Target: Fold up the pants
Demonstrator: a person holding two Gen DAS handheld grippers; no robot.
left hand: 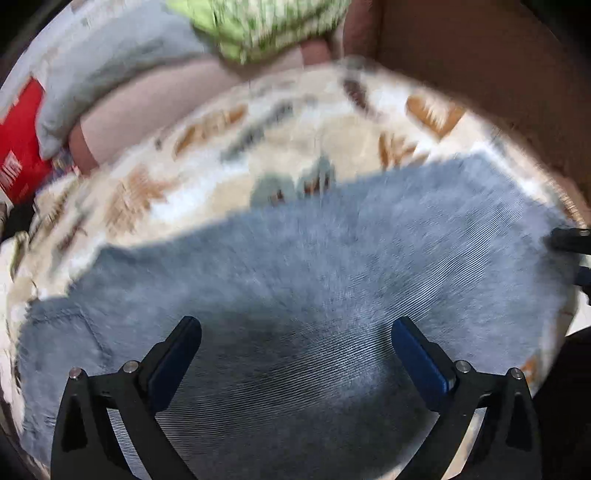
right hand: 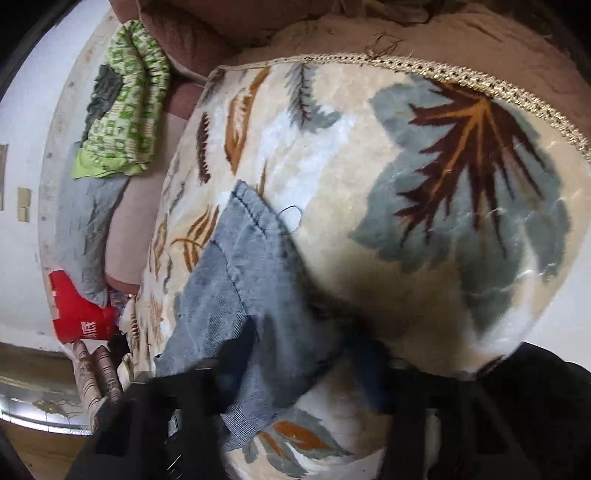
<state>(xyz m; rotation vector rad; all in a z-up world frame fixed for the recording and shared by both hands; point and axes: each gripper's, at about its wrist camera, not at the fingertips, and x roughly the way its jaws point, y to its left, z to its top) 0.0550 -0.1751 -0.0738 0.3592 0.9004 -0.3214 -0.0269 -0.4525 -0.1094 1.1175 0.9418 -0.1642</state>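
Your left tool (left hand: 295, 354) hangs released, jaws spread wide, nothing between them — the denim pants (left hand: 314, 266) lie flat directly beneath and ahead of it, their long axis running across the view from the lower left to the upper right. They rest on the leaf-patterned blanket (left hand: 325, 129), which covers what looks like a bed. A green quilt (left hand: 258, 26) sits well beyond.

Your right tool (right hand: 299, 369) is blurred; one finger shows dark over the denim, but whether it grips the cloth you cannot tell. From here the pants (right hand: 240, 277) run away to the hem at upper left. The right hand sits nearer an end — judge the fold along that length.
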